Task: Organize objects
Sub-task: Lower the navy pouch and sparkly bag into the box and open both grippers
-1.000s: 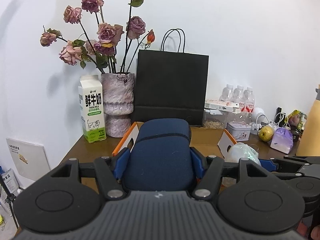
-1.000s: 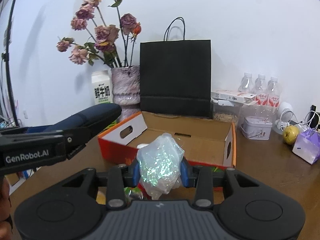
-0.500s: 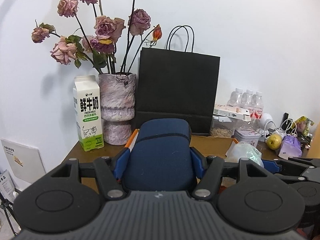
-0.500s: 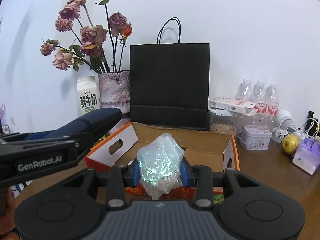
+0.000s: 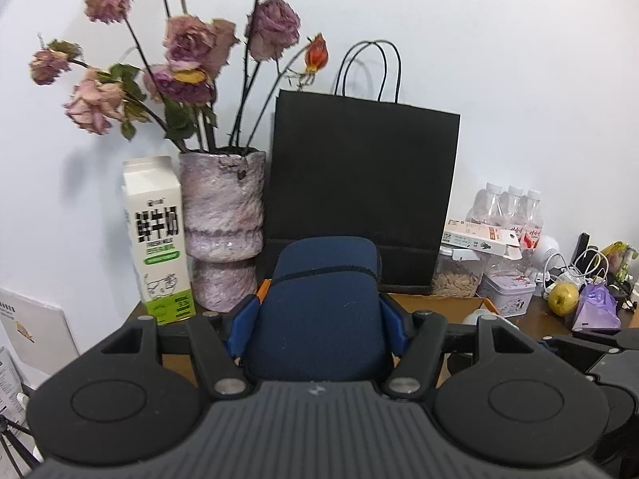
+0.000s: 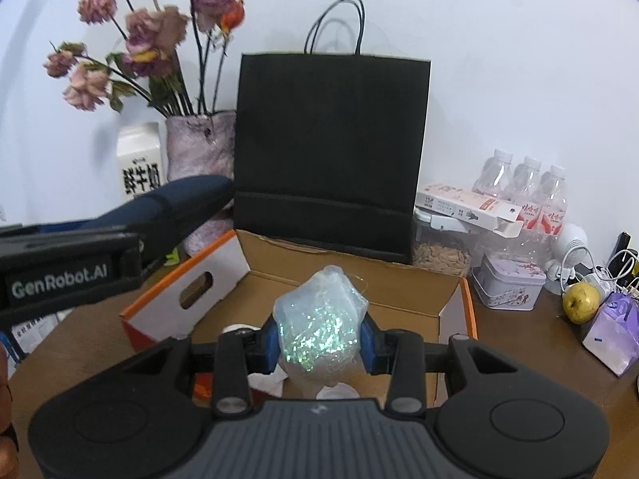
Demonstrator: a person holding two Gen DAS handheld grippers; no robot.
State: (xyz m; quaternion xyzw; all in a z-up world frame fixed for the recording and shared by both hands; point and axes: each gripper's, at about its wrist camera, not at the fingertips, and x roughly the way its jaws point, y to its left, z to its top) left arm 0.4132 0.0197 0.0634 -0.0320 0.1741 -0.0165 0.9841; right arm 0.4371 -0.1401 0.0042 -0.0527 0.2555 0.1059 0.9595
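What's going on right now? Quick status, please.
Left hand-held gripper shut on navy pouch. Right hand-held gripper shut on glitter bag, above open cardboard box. Black paper bag behind; nothing blocking.

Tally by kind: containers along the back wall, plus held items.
Water bottles: 3
Milk carton: 1
Vase: 1
Black paper bag: 1
Tin: 1
Clear jar: 1
Held: navy pouch, glitter bag: 2
Total: 10

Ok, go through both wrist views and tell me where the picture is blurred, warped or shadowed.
Left wrist view: the dried pink roses are motion-smeared, the fisheye bows the tall black paper bag, and the white milk carton throws a soft shadow on the wall. Right wrist view: the roses smear again, and dark vignette fills the corners.
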